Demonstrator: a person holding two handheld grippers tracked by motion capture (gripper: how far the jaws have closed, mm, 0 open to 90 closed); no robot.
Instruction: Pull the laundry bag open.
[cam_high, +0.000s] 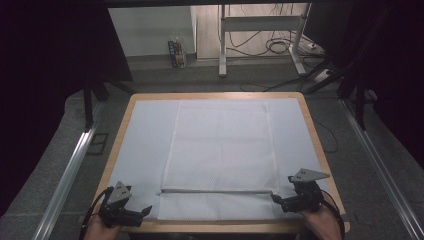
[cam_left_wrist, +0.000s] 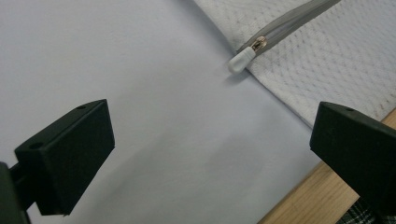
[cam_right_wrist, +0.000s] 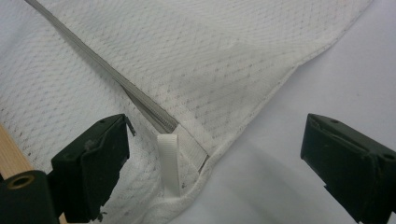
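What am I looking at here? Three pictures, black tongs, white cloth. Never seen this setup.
A person stands at a wooden table holding hand-worked tongs in each hand: left tongs, right tongs. The high view looks down from above the person's side. The other two pictures come from cameras riding on each pair of tongs, looking along its black jaws. On the table's white cover lies a white mesh laundry bag with a grey zipper. The left gripper view shows the zipper pull; the right shows a small white ribbon loop. Both tongs are open, holding nothing.
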